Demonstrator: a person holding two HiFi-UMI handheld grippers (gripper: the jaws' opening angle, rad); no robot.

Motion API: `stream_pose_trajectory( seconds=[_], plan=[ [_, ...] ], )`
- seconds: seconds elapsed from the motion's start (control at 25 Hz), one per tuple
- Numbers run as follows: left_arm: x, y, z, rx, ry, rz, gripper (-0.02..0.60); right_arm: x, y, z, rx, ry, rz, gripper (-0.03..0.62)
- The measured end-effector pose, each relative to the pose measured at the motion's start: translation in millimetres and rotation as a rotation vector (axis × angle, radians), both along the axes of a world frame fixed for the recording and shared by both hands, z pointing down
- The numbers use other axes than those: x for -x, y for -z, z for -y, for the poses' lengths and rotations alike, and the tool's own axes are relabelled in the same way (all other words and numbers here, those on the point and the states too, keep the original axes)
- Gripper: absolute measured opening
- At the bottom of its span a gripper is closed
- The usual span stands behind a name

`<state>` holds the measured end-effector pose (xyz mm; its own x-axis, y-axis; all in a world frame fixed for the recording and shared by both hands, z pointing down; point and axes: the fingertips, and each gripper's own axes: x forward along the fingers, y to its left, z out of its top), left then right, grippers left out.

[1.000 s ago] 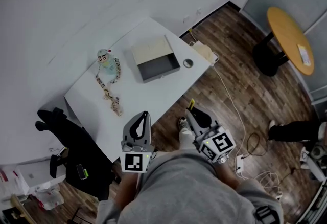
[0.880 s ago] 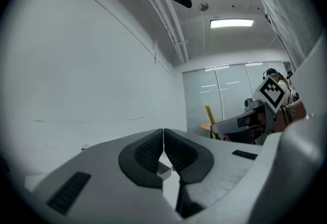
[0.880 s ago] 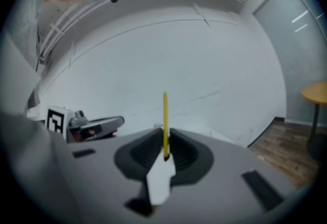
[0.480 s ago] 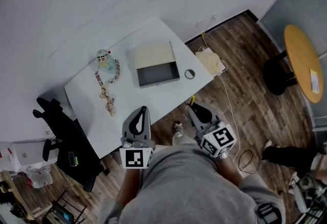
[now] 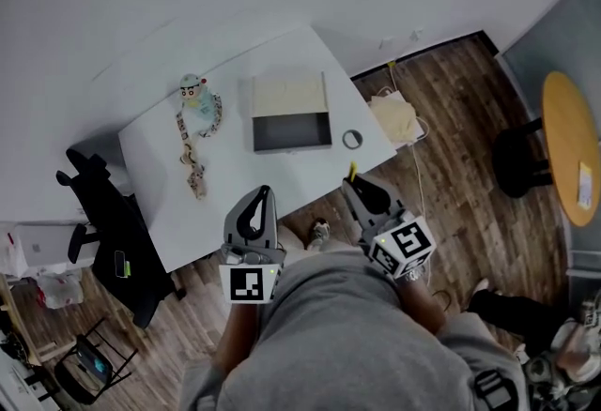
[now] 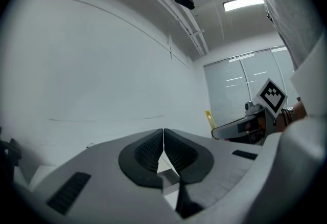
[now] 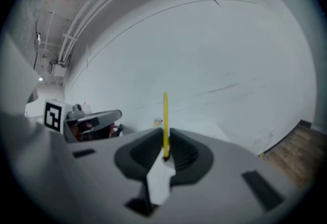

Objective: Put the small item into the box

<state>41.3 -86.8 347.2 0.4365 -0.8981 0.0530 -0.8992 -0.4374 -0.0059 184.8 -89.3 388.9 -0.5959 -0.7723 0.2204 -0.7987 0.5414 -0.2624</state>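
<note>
A thin yellow stick [image 7: 165, 118] is clamped between the closed jaws of the right tool [image 5: 357, 186], with most of its length poking out past the tips. The box [image 5: 291, 131] lies open on the white table [image 5: 244, 170]. It is shallow and dark grey inside, with its cream lid [image 5: 289, 98] folded flat behind it, well apart from the stick.

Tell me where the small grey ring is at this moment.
In the head view, the small grey ring lies near the right edge of the white table, just right of the open dark-grey box and apart from it.
</note>
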Motion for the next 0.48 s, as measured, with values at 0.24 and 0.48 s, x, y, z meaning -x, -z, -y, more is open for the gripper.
stream_pose_trajectory(
  seconds=[0.24,0.48],
  plan=[
    [8.7,-6.2,6.9,0.017,0.039,0.004,0.035,7.3,-5.6,12.3,0.016,0.041,-0.003,0.067],
    [13.2,-17.8,19.8,0.039,0.034,0.000,0.035,16.0,-15.9,27.5,0.037,0.058,-0.029,0.067]
  ],
)
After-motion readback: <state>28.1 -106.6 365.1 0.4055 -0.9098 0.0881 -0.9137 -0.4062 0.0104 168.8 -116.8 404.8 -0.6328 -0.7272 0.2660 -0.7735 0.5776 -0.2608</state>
